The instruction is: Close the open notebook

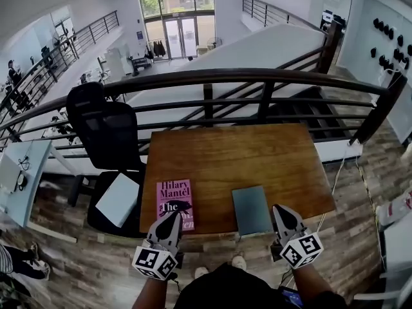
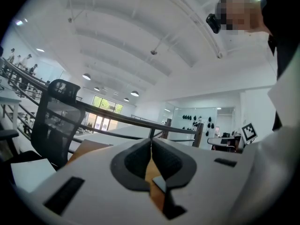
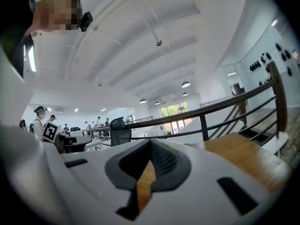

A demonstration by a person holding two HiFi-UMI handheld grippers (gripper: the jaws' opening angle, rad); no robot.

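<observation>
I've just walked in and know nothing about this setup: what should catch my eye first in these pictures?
A bright pink book lies near the front edge of the wooden table, with a closed grey-blue notebook to its right. The left claw and the right claw, both white, shut and empty, hover at that front edge. A black office chair stands left of the table.

A wooden table (image 1: 238,153) carries a pink book (image 1: 174,201) and, well apart to its right, a seemingly closed grey-green notebook (image 1: 251,210).
</observation>
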